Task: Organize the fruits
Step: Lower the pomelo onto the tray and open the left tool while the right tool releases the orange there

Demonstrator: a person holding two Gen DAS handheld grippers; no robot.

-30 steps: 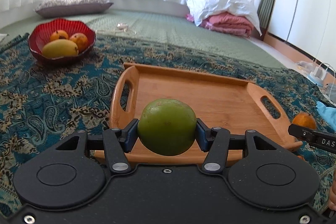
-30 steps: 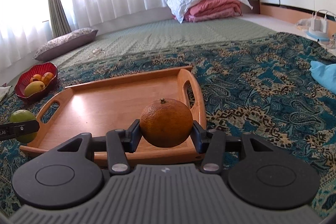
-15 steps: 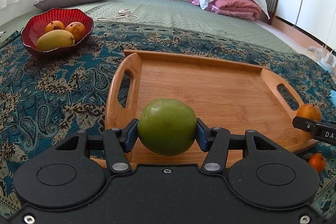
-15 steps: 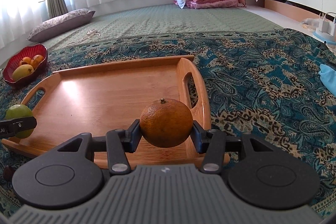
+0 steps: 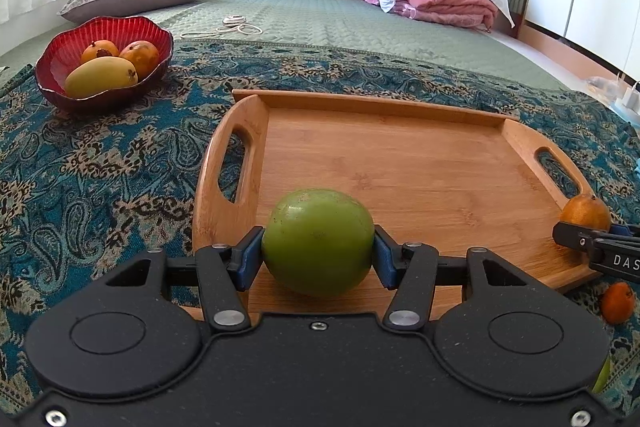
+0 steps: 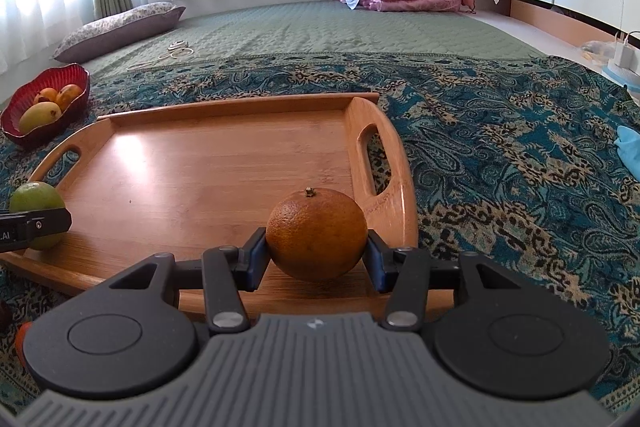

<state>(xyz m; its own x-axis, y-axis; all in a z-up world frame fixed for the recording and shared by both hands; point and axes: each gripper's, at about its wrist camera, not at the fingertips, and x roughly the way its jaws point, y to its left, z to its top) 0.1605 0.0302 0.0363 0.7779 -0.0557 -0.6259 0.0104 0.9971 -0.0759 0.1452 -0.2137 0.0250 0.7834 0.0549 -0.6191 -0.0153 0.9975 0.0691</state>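
Note:
My left gripper (image 5: 319, 253) is shut on a green round fruit (image 5: 319, 241) and holds it over the near left part of the wooden tray (image 5: 400, 163). My right gripper (image 6: 317, 255) is shut on an orange (image 6: 317, 233) over the tray's (image 6: 208, 163) near right corner. Each gripper shows in the other's view: the orange (image 5: 585, 213) at the right, the green fruit (image 6: 37, 205) at the left. The tray floor is bare.
A red bowl (image 5: 56, 45) with a mango and two orange fruits stands at the far left on the patterned cloth (image 5: 100, 163). A small orange (image 5: 618, 302) lies on the cloth beside the tray's near right corner. A pillow and folded bedding lie at the back.
Both grippers have moved forward and lower over the tray, each still holding its fruit. The tray looks nearer and larger in both views.

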